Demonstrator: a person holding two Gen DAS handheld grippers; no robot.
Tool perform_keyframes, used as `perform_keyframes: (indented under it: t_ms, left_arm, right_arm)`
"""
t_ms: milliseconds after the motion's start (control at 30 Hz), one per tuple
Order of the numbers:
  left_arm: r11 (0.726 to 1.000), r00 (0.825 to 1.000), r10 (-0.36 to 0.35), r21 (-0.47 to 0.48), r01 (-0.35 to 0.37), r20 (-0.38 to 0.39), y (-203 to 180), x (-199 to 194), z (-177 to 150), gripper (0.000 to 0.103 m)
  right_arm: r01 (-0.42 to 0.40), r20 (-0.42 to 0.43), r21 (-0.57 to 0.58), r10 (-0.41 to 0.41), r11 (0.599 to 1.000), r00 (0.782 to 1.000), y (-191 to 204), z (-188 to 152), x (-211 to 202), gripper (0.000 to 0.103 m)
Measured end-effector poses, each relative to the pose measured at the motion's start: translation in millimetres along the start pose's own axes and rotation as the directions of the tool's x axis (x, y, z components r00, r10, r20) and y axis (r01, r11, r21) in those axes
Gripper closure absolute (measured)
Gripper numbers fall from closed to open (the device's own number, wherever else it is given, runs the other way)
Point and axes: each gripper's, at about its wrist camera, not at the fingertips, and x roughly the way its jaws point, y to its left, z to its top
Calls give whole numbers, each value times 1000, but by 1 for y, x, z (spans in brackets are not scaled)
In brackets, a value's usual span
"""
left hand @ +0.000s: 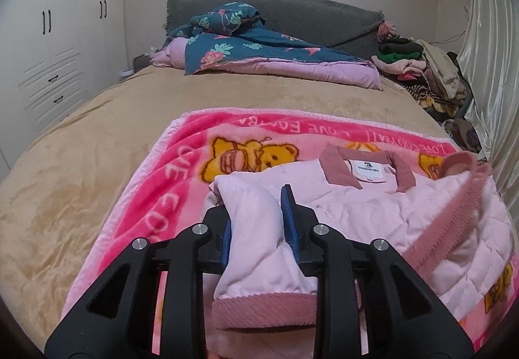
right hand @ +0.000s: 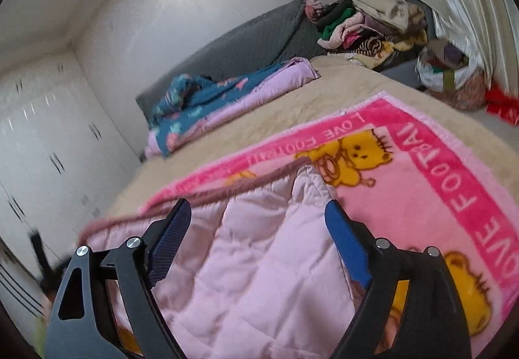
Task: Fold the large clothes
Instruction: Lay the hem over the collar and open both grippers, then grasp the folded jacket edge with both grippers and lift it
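A pale pink quilted jacket (left hand: 356, 206) with a dusty-rose collar (left hand: 337, 164) and ribbed trim lies on a pink blanket (left hand: 181, 170) printed with yellow bears. The blanket is spread over the tan bed cover (left hand: 81, 164). My left gripper (left hand: 256, 203) is shut on a folded sleeve of the jacket, and the sleeve's rose cuff (left hand: 262, 307) hangs toward the camera. My right gripper (right hand: 258, 204) stands open wide over the jacket's quilted lining (right hand: 253, 261). Its pads are apart from the cloth, close to the jacket's ribbed edge (right hand: 227, 190) and the blanket (right hand: 421, 170).
A blue patterned quilt (left hand: 246, 44) with lilac backing lies bunched at the grey headboard (left hand: 308, 15). A pile of clothes (left hand: 415, 63) sits at the bed's far right corner, beside a shiny curtain (left hand: 486, 34). White wardrobes (left hand: 48, 34) stand on the left. Bags (right hand: 454, 80) sit on the floor.
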Motion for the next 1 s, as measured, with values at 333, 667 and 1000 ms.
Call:
perform_keyframes:
  t_ms: [333,667,1000]
  left_arm:
    - [999,999,-43,2,43,10,-5,-2,1,58]
    - [998,989,-68,18,66,129,-11,-38,9,14]
    - [995,998,-46,-84,50,44,33,-20,-29,10]
  right_arm:
    - [110,-71,-170,-124,979,990,16,-46,35,15]
    - [141,-56,-159,-151,977,987,6,-50,32,14]
    - [201,-41,-224,-215,954,976,-7,-65,19,10]
